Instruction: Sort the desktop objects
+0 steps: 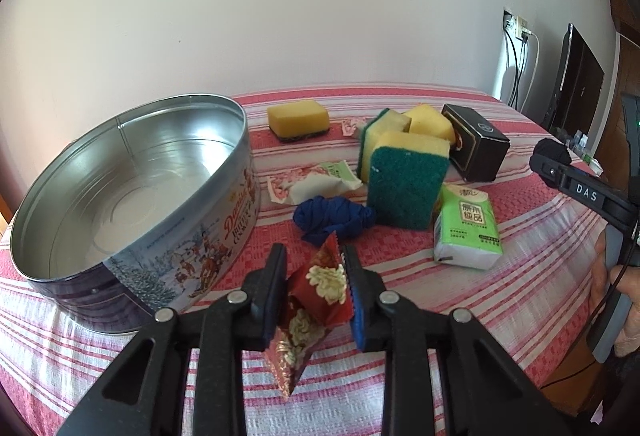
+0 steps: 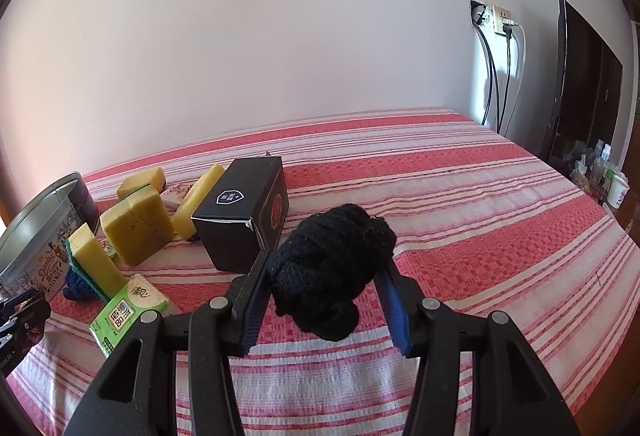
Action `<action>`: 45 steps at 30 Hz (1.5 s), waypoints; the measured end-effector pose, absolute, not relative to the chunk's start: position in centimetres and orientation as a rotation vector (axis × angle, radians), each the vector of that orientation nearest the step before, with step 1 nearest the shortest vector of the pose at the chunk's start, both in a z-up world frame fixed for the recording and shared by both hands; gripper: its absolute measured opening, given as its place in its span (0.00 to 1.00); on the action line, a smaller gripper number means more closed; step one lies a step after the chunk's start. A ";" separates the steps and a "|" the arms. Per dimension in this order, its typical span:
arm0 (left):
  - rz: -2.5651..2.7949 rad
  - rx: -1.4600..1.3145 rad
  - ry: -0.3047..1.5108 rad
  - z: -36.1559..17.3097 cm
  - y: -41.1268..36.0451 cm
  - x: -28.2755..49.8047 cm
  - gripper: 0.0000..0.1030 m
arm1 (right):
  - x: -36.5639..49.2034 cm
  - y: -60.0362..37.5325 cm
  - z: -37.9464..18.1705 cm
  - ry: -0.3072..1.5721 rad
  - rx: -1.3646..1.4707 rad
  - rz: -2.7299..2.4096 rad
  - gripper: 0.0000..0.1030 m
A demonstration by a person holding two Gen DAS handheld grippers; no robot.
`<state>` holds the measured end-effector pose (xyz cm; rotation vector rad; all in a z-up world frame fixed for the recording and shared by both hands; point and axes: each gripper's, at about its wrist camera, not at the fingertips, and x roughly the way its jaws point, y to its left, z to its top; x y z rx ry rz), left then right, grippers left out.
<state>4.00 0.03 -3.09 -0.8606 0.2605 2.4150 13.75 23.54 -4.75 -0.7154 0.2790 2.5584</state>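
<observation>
Red packet [image 1: 318, 300] sits right in front of the left camera, pinched between the left tongs [image 1: 316, 296], which are squeezed in as narrow as they go. It is a shiny foil bag with gold flowers on it, and it looks very light, crinkly and a bit slippery. It hangs clear of the striped counter [image 1: 520, 276], just beside the open tin [image 1: 132, 204], which has nothing in it. The pads hold it across the puffy middle, and that seems a good spot, because the thin edges would likely slide out. Squeezing much harder could crush whatever is inside. Over on the other side, the right tongs [image 2: 326, 294] are about half open and hold a black sock ball [image 2: 332, 268]. It is soft and squashy, so it should not break or slip, and the fat middle is the best place to hold it. It is lifted a little over the counter, near the black box [image 2: 240, 220]. Sponges [image 1: 404, 172], a blue cloth ball [image 1: 332, 218] and a green tissue pack [image 1: 466, 232] wait on the counter.
</observation>
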 end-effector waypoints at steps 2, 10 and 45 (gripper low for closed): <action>2.417 -0.843 0.258 -2.9 -0.1 4.1 0.25 | 13.7 23.5 -4.7 0.276 -0.713 2.558 0.51; 2.369 -0.837 0.317 -2.2 -1.2 4.3 0.25 | 13.8 23.6 -4.7 0.287 -0.712 2.564 0.51; 2.262 -0.996 0.290 -5.1 -0.7 4.6 0.37 | 13.7 24.3 -5.0 0.386 -0.718 2.589 0.51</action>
